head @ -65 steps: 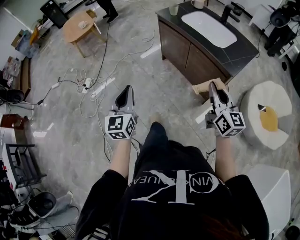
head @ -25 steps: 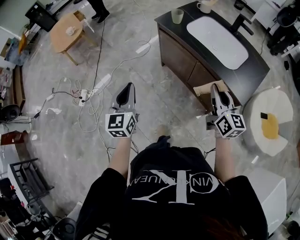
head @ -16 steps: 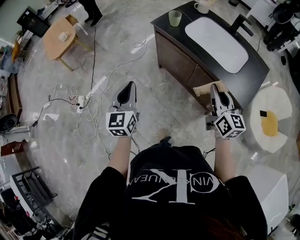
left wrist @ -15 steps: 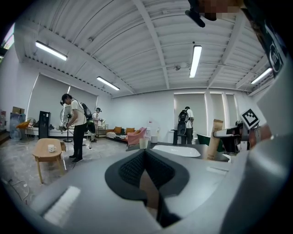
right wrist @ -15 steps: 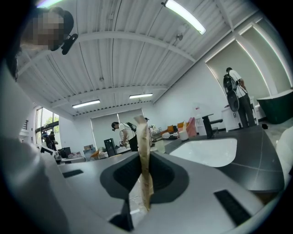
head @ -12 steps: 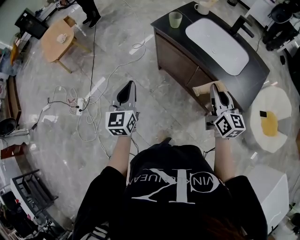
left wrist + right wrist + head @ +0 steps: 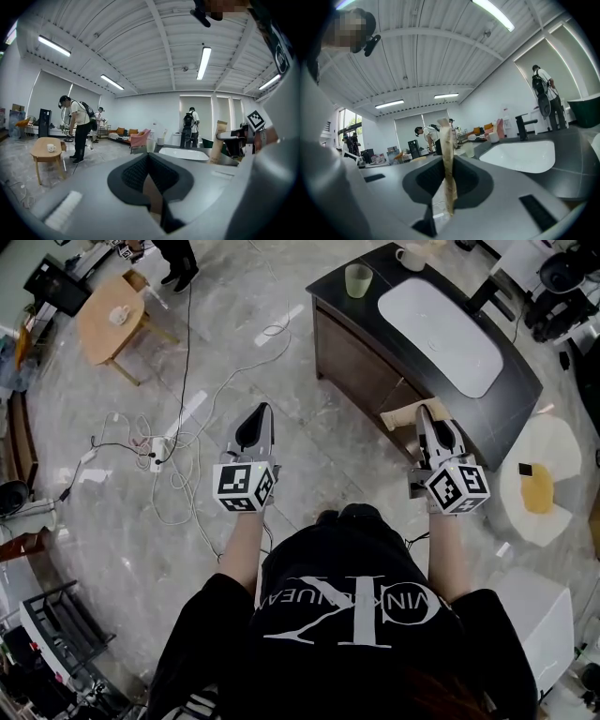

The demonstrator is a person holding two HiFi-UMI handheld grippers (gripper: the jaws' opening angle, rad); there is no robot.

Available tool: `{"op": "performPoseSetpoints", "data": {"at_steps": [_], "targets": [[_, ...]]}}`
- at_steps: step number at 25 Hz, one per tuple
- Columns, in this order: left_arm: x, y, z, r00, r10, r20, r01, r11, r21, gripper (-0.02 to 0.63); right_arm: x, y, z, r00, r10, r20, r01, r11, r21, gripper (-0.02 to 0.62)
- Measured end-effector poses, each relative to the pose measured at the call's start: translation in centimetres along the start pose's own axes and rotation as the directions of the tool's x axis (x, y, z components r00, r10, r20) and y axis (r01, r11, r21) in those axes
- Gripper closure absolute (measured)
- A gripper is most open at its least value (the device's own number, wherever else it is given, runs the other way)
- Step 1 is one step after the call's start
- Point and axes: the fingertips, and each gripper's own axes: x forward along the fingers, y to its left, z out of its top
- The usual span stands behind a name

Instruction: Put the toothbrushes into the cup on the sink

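Note:
A black-topped vanity (image 7: 337, 287) with a white basin (image 7: 441, 322) stands ahead to the right. On its far left corner is a pale green cup (image 7: 358, 279), also in the right gripper view (image 7: 468, 150). My right gripper (image 7: 424, 414) hovers over the vanity's near end, shut on a flat tan toothbrush pack (image 7: 398, 418) that sticks out to the left. The right gripper view shows the pack (image 7: 447, 154) standing upright between the jaws. Over the floor, left of the vanity, my left gripper (image 7: 253, 420) is shut with nothing visible in it.
A white mug (image 7: 410, 256) and a black faucet (image 7: 487, 292) are beside the basin. Cables and a power strip (image 7: 159, 454) lie on the floor at left. A small wooden table (image 7: 111, 315) stands far left, a round white pouf (image 7: 539, 479) at right. People stand in the background.
The vanity and cup have shifted slightly in the head view as the person walks. Both grippers keep their pose; the right one still holds the pack.

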Motion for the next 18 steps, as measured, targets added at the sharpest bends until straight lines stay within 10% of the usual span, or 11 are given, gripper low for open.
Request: {"op": "performPoseSetpoints", "data": {"at_steps": [18], "targets": [[5.2, 4.6, 0.8, 0.997, 0.073, 0.0, -0.073, 0.997, -0.02, 0.595, 8.5, -1.9, 1.7, 0.998, 0.06, 0.017, -0.061, 0.998, 0.032, 0.543]]}}
